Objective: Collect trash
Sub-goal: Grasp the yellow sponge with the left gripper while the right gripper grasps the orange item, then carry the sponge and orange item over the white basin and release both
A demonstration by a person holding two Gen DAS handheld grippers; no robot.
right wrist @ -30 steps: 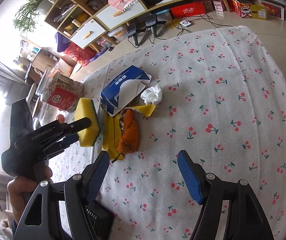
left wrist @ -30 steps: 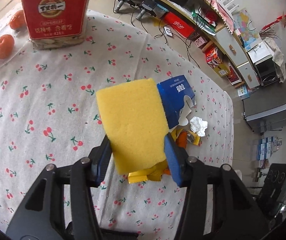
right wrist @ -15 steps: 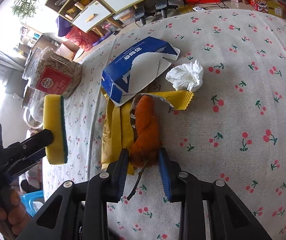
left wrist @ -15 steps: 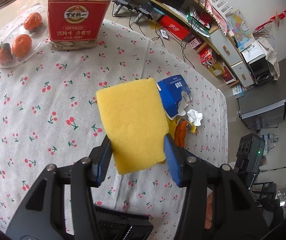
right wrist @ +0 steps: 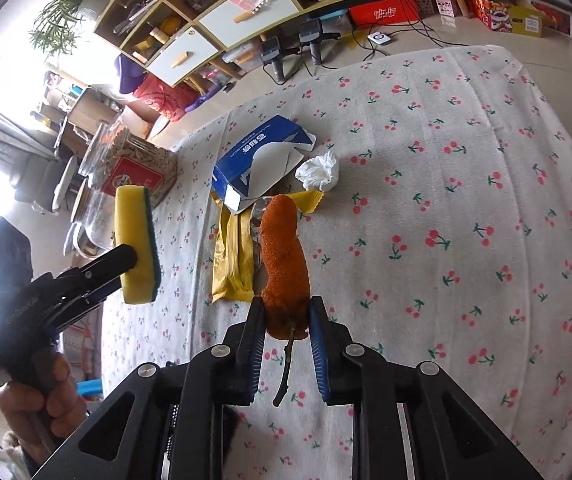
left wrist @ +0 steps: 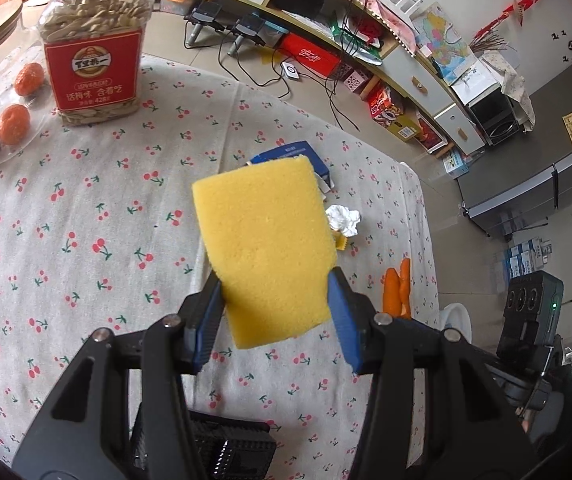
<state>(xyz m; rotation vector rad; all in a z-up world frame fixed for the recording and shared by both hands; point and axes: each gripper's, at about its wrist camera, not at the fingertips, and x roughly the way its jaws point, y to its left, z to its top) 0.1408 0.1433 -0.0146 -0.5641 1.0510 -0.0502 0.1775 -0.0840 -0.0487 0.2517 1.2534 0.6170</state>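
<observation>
A: Let's start close. Our right gripper (right wrist: 287,320) is pinched tight on the orange peel (right wrist: 284,256), low down near its stem end. How do we carry it well?

B: We keep the squeeze steady and lift it straight up. The peel is soft and bendy, so we think it could flop or slip if we shake it.

A: Which way does it point?

B: In the right view its long way runs from 6 o'clock, where we hold it, up to 12 o'clock. The thin brown stem (right wrist: 285,368) hangs down toward us. The far tip is up by the blue tissue box (right wrist: 260,160).

A: And our other one?

B: Our left gripper (left wrist: 274,308) is holding the yellow sponge (left wrist: 266,248) on both sides, up above the cherry tablecloth (left wrist: 86,220). We should keep it out of the way at 9 o'clock.

A: What is past the peel?

B: The yellow wrapper (right wrist: 232,256) lies just beside the peel at 11 o'clock. Farther off, the white crumpled tissue (right wrist: 320,170) sits next to the box. Those look like trash we have not yet picked up. The seed jar (right wrist: 138,168) is farthest, at 10 o'clock.
</observation>
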